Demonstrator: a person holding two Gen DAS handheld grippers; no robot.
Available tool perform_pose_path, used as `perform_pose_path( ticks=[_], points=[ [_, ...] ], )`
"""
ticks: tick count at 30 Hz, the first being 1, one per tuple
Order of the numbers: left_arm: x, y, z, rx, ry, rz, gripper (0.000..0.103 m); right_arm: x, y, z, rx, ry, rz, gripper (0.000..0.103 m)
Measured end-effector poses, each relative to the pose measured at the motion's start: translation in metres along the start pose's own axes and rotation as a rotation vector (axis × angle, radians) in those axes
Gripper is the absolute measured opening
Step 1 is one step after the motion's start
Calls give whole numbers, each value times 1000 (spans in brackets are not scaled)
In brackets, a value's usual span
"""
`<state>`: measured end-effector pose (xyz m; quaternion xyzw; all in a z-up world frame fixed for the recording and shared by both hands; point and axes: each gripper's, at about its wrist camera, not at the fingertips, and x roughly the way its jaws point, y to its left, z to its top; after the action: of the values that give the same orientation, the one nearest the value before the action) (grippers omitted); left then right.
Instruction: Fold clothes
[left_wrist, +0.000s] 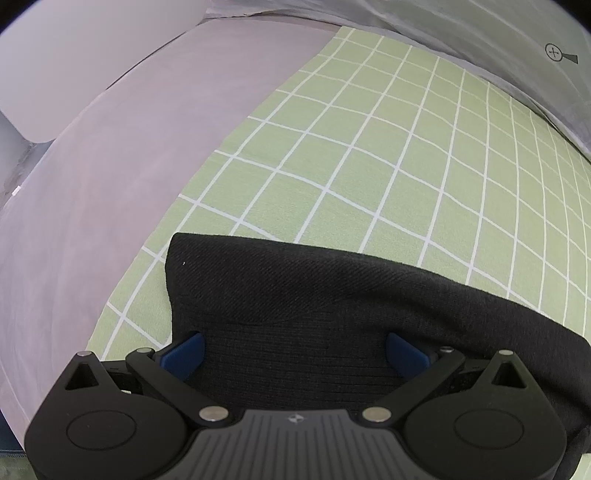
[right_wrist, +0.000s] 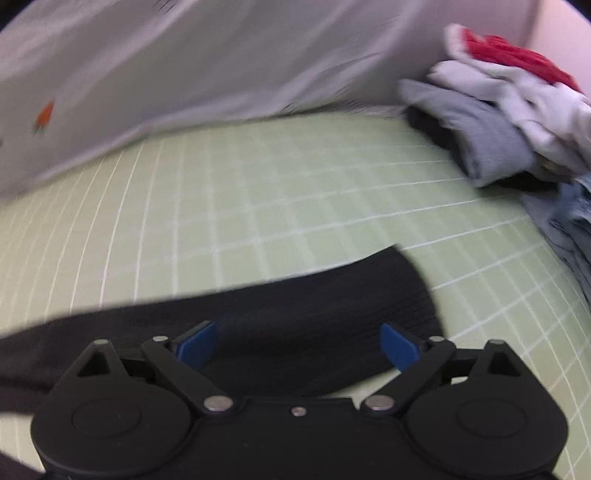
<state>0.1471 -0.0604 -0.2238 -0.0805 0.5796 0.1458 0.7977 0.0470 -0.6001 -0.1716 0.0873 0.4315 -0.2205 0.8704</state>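
My left gripper (left_wrist: 294, 352) is hovering wide open over the black garment (left_wrist: 332, 295), which is lying flat on the green checked sheet (left_wrist: 369, 155). My right gripper (right_wrist: 298, 343) is spreading its jaws too, a clothes pile (right_wrist: 509, 110) sitting far right.

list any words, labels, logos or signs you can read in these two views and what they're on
No readable words or numbers in either view.
Circled plus sign with a dark wedge beside it: printed on the pale sheet; a symbol, not text.
Small emblem on the left gripper body: too small to read.
Orange mark on the white cloth: too blurred to read.
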Motion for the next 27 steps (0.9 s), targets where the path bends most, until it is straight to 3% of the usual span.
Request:
perform_pose_path(
  ticks=[5, 10, 14, 27],
  points=[
    [-2, -3, 0, 54, 32, -24, 103, 3, 24, -5, -84, 27, 89, 96],
    [-12, -16, -15, 126, 29, -132, 103, 8, 42, -11, -170, 55, 138, 97],
    [-10, -38, -26, 229, -5, -71, 103, 12, 41, -11, -135, 78, 144, 103],
    [-3, -52, 2, 237, 10, -80, 103, 38, 33, 8, -70, 68, 117, 103]
  ],
)
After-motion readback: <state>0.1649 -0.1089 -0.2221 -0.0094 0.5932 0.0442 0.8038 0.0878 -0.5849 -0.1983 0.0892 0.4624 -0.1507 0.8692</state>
